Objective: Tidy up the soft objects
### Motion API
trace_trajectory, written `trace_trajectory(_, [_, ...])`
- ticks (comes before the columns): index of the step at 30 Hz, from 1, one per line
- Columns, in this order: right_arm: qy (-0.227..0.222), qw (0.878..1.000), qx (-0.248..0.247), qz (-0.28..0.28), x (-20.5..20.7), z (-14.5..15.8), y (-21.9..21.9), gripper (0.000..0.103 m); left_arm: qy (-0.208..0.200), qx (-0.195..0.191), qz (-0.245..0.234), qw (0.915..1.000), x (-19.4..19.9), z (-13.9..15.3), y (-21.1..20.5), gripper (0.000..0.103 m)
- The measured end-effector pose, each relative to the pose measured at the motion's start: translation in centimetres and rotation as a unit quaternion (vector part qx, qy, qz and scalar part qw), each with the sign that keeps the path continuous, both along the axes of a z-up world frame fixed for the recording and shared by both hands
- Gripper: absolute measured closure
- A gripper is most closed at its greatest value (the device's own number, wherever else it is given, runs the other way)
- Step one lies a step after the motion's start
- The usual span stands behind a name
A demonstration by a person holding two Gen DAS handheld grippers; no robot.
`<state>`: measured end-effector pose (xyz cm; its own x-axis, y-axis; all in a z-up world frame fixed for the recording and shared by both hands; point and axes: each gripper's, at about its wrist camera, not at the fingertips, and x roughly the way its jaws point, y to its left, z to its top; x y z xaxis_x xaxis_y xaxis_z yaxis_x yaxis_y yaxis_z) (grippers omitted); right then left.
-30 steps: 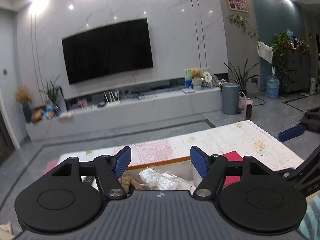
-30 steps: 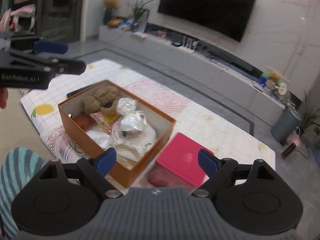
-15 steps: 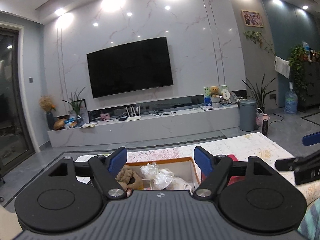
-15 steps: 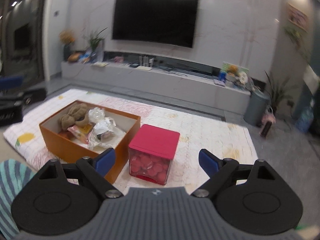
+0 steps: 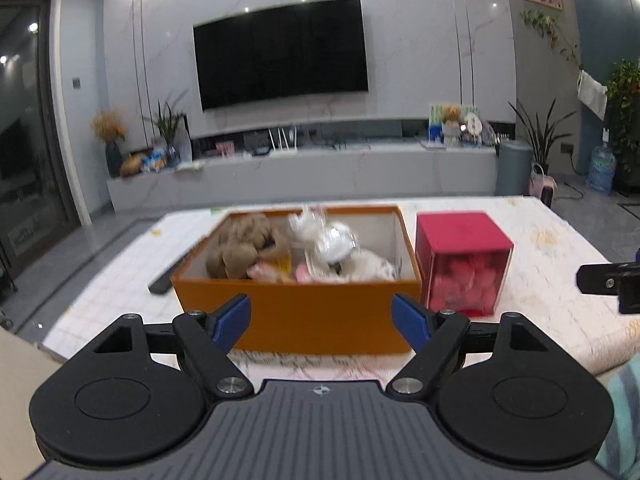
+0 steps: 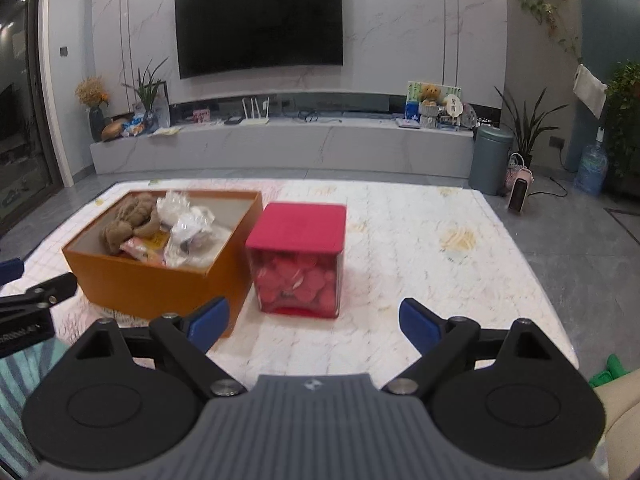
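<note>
An open orange box [image 5: 320, 312] [image 6: 152, 284] stands on the patterned table and holds a brown plush toy [image 5: 244, 244] [image 6: 130, 222], crinkled clear bags [image 5: 332, 240] [image 6: 184, 228] and small packets. A clear cube with a red lid [image 5: 462, 260] [image 6: 298, 256], full of pink soft pieces, stands just right of the box. My left gripper [image 5: 322, 322] is open and empty, low in front of the box. My right gripper [image 6: 314, 320] is open and empty, in front of the cube.
A dark flat remote [image 5: 164, 278] lies left of the box. The table [image 6: 432, 264] has a pale patterned cloth. Behind it are a TV wall, a long low cabinet [image 6: 280, 146], a grey bin [image 6: 490, 158] and plants. A striped sleeve [image 6: 16, 368] shows at the left.
Both grippers have dropped lower and levelled toward the table, so the box and cube now sit straight ahead. Both stay open and empty.
</note>
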<state>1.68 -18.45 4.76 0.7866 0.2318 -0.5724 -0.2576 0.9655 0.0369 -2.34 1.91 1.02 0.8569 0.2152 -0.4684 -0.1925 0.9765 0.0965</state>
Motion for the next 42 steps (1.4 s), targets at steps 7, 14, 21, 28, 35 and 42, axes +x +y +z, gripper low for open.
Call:
trace_trajectory(7, [0.008, 1.0, -0.011, 0.014, -1.0, -2.3, 2.1, 0.013, 0.023, -0.012, 0.002, 0.9997, -0.8, -1.8, 0.1, 0.009])
trace_trajectory(14, [0.02, 0.999, -0.017, 0.029, -1.3, -3.2, 2.7, 0.013, 0.033, -0.018, 0.001, 0.9993, -0.9, -2.5, -0.4, 0.009])
trace_trajectory(21, [0.018, 0.999, -0.015, 0.027, -1.4, -3.3, 2.5, 0.013, 0.034, -0.015, -0.001, 0.9993, -0.9, -2.4, -0.5, 0.009])
trace_trajectory(28, [0.015, 0.999, -0.014, 0.029, -1.5, -3.1, 2.6, 0.013, 0.033, -0.015, 0.002, 0.9993, -0.8, -2.3, -0.1, 0.009])
trace_trajectory(35, [0.017, 0.999, -0.015, 0.032, -1.7, -3.2, 2.8, 0.013, 0.034, -0.019, 0.003, 0.9992, -1.1, -2.5, 0.2, 0.009])
trace_trajectory(42, [0.016, 0.999, -0.016, 0.032, -1.7, -3.1, 2.8, 0.012, 0.034, -0.019, 0.003, 0.9992, -1.1, -2.5, 0.3, 0.009])
